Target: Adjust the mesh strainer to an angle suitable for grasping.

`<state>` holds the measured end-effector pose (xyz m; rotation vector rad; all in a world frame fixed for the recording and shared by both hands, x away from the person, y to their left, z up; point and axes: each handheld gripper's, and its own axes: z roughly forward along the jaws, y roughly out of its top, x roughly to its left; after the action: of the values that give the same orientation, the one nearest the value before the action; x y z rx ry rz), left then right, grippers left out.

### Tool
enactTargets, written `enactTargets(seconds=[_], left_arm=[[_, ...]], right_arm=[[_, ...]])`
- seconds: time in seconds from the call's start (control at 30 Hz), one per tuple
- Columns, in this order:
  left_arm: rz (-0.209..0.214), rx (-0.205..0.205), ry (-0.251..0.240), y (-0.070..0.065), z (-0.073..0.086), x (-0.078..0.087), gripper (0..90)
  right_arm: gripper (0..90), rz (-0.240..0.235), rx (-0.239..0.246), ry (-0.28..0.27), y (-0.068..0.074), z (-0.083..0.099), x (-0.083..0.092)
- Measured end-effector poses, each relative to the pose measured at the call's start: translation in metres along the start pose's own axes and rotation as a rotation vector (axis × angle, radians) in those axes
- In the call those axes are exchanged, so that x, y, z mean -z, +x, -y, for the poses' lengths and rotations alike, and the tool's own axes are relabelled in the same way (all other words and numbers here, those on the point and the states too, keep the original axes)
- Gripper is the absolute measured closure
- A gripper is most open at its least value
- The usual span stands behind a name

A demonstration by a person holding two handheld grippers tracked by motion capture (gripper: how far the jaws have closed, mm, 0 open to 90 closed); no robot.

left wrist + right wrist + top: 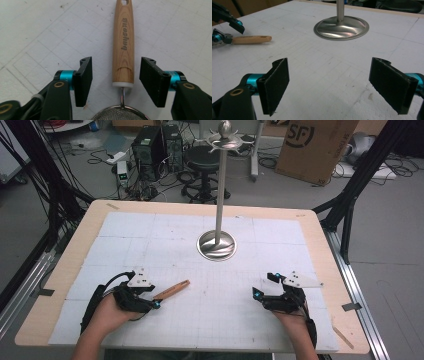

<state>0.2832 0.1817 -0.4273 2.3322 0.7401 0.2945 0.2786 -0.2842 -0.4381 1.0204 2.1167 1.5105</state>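
I have the left gripper (115, 81) straddling the strainer's wooden handle (123, 45), which lies flat on the table (200, 320) near its left front; the jaws stand apart with gaps on both sides, not yet pinching, lined up near the mesh end for a firm hold. The right gripper (337, 86) waits spread wide and holding nothing, facing the stand (341, 27), probably where the strainer will hang.

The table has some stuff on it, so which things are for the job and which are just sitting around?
For the job:
- strainer with the wooden handle, lying between the open jaws of the left gripper, not gripped yet
- metal stand, likely where it gets hung

Just sitting around:
- right gripper, open over bare table
- stool, cardboard box and computer towers on the floor beyond
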Motion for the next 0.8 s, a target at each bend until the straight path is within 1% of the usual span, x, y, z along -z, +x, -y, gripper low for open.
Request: enactTargets(seconds=[0.03,0.07,0.1,0.2,0.27,0.3,0.33,0.37,0.43,0.57,0.63,0.67,0.73,0.77,0.8], left_arm=[[0.003,-0.001,0.004,0.000,0.000,-0.001,49.2],[0.008,-0.004,0.019,-0.001,-0.001,-0.001,50.8],[0.012,-0.003,0.019,-0.001,-0.001,-0.002,52.1],[0.020,-0.013,0.053,-0.002,-0.003,-0.004,55.0],[0.023,-0.017,0.067,-0.002,-0.006,-0.005,56.0],[0.023,-0.027,0.084,-0.002,-0.008,-0.005,56.8],[0.025,-0.023,0.093,-0.002,-0.009,-0.006,57.6],[0.026,-0.033,0.106,-0.002,-0.011,-0.006,58.1],[0.033,-0.039,0.123,-0.002,-0.013,-0.006,59.7],[0.052,-0.028,0.152,0.001,-0.016,-0.007,61.0],[0.059,-0.032,0.172,0.002,-0.019,-0.008,62.1],[0.063,-0.042,0.189,0.002,-0.020,-0.007,63.0],[0.067,-0.039,0.212,0.002,-0.022,-0.007,65.9],[0.069,-0.050,0.218,0.003,-0.023,-0.007,67.0],[0.071,-0.045,0.223,0.002,-0.023,-0.008,67.2]], right_arm=[[15.6,-0.001,-0.002,0.000,0.000,0.000,0.000],[15.6,0.000,-0.002,0.001,0.000,0.000,0.000],[15.6,0.000,-0.002,0.001,0.000,0.000,0.000],[15.6,0.000,-0.001,0.002,0.000,0.000,0.000],[15.6,0.001,-0.002,0.001,0.000,0.000,0.000],[15.6,0.003,0.001,-0.002,0.000,0.000,0.000],[15.6,0.002,0.000,-0.002,0.000,0.000,0.000],[15.6,0.004,0.003,-0.004,0.000,0.000,0.000],[15.6,0.003,0.002,-0.004,0.000,0.000,0.000],[15.6,0.006,-0.004,-0.003,-0.001,0.000,0.001],[15.6,0.003,-0.004,-0.005,-0.001,0.000,0.001],[15.6,0.003,-0.003,-0.005,-0.001,0.000,0.001],[15.6,0.003,-0.004,-0.007,-0.002,0.000,0.001],[15.6,0.002,-0.008,-0.005,-0.002,0.000,0.002],[15.6,0.004,-0.008,-0.005,-0.002,0.000,0.002]])
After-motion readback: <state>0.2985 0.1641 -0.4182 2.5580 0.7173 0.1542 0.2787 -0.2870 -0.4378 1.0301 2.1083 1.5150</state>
